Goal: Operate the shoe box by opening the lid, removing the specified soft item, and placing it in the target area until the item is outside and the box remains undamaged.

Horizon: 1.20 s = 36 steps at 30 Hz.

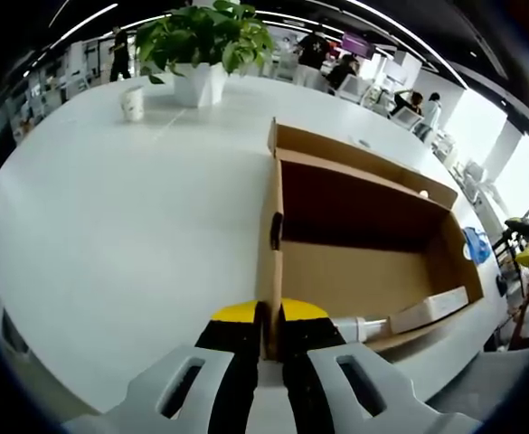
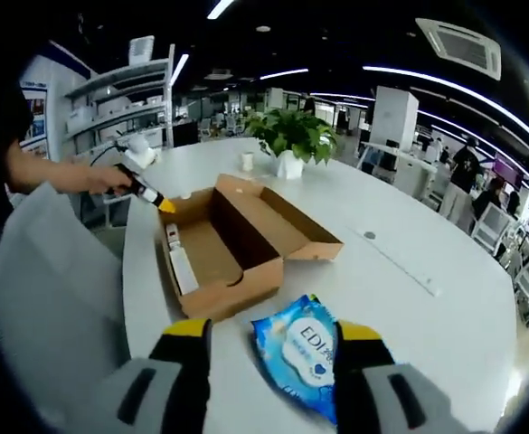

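1. Left gripper [image 1: 268, 336], bottom centre of the left gripper view: jaws clamped on the near wall of the box [image 1: 336, 271], wall edge pinched between the yellow tips.
2. Box is open, lid flap folded back toward upper right. Inside, a white slip [image 1: 427, 309] lies at lower right; can't tell what it is, view is distorted there.
3. Right gripper [image 2: 269, 348], bottom centre of the right gripper view: jaws apart, holding nothing.
4. Blue pack [image 2: 302, 354] lies flat on the table [image 2: 409, 298], outside the box, between the right gripper's tips and nearer the right-hand one; contact unclear.
5. Same view: box [image 2: 237, 240] sits mid-frame just above the pack, the other gripper on its upper-left corner.
6. Plant [image 1: 201, 41] at top of the left gripper view, cup [image 1: 132, 103] to its left.
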Tool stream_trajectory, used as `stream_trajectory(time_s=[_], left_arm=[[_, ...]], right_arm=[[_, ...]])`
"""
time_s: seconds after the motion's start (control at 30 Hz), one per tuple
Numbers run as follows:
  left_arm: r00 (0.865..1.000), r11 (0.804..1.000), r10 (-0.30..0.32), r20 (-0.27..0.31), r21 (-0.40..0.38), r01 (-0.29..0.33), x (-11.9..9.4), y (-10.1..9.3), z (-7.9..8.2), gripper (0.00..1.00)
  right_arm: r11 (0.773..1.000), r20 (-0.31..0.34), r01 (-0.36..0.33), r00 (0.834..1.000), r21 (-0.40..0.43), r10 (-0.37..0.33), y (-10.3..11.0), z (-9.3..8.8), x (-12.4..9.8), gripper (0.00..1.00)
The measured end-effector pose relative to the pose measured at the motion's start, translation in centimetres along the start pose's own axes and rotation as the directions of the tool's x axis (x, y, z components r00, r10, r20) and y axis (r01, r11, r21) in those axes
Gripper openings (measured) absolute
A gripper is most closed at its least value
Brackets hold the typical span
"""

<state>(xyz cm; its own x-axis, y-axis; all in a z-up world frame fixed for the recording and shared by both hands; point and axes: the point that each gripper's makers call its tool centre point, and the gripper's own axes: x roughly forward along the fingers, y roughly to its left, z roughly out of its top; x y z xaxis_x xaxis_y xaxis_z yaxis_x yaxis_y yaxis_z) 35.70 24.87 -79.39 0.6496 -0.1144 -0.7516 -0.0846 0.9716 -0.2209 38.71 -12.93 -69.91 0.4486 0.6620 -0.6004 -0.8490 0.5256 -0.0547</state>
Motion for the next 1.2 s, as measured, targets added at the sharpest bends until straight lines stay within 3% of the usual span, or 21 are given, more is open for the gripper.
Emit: stream_trajectory(time_s=[0.17, 0.43, 0.7, 0.87, 1.0, 1.03, 1.2], left_arm=[[1.0, 1.0, -0.001, 0.004, -0.003, 0.001, -0.1, -0.1, -0.1, 0.05], [1.0, 1.0, -0.003, 0.005, -0.007, 0.003, -0.1, -0.1, 0.0, 0.05], [1.0, 1.0, -0.002, 0.003, -0.006, 0.002, -0.1, -0.1, -0.1, 0.05], [1.0, 1.0, 0.0, 0.003, -0.005, 0.0, -0.1, -0.1, -0.1, 0.05], [1.0, 1.0, -0.001, 0.003, -0.003, 0.001, -0.1, -0.1, -0.1, 0.05], [1.0, 1.0, -0.002, 0.003, -0.004, 0.002, -0.1, -0.1, -0.1, 0.05], [1.0, 1.0, -0.002, 0.002, -0.005, 0.002, -0.1, -0.1, -0.1, 0.05]], right_arm=[[0.998, 0.034, -0.047, 0.998, -0.039, 0.048, 1.3, 2.0, 1.3, 0.47], [0.989, 0.021, -0.13, 0.991, -0.075, 0.132, 3.2, 2.7, 3.4, 0.39], [0.952, -0.018, -0.259, 0.966, -0.162, 0.26, 6.3, 3.8, 5.5, 0.37], [0.913, -0.089, -0.345, 0.939, -0.218, 0.334, 7.7, 3.4, 6.7, 0.37], [0.893, -0.129, -0.382, 0.924, -0.238, 0.361, 8.0, 3.1, 7.7, 0.37], [0.876, -0.14, -0.404, 0.914, -0.263, 0.38, 8.3, 3.0, 8.0, 0.36], [0.862, -0.178, -0.427, 0.903, -0.274, 0.392, 8.7, 2.5, 9.8, 0.39]])
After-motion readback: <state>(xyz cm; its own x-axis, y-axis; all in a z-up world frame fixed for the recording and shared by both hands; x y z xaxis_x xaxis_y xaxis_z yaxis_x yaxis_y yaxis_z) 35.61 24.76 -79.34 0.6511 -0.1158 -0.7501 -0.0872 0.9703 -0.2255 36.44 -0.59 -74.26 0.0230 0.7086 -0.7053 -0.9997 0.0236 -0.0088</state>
